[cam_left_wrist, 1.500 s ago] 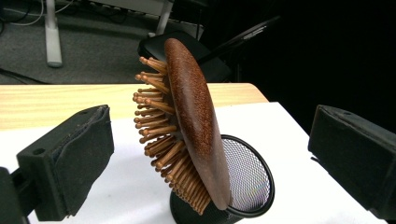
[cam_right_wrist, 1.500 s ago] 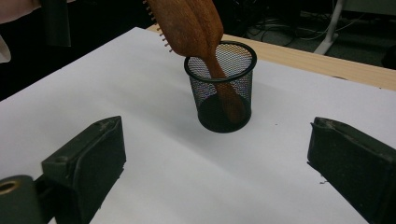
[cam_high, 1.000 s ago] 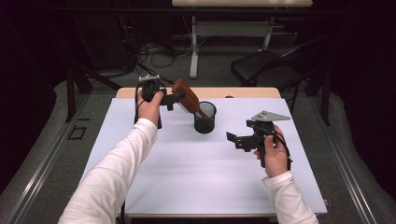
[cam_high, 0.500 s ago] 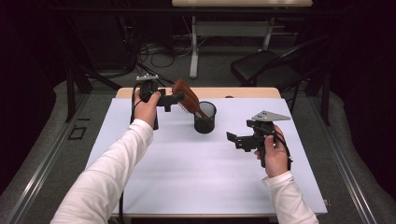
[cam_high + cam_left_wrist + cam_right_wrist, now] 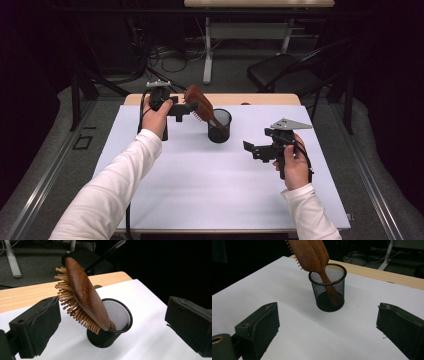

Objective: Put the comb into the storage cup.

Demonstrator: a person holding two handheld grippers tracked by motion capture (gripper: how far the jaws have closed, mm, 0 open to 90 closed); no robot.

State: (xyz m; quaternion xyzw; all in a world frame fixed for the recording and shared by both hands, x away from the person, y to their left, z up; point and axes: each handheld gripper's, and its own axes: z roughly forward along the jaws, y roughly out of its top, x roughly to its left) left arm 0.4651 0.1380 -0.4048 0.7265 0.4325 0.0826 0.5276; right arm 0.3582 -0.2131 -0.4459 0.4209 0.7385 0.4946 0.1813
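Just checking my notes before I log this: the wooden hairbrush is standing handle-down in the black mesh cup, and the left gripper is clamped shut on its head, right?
Not quite. The left gripper is open, not clamped: the left gripper view shows its jaws spread wide, apart from the brush head. The rest holds: the wooden hairbrush stands handle-down, leaning, in the black mesh cup.

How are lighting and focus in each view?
High view: white tabletop evenly lit, surroundings dark. Left gripper view: wooden hairbrush sharp, background black at right. Right gripper view: mesh cup sharp, near jaws slightly soft.
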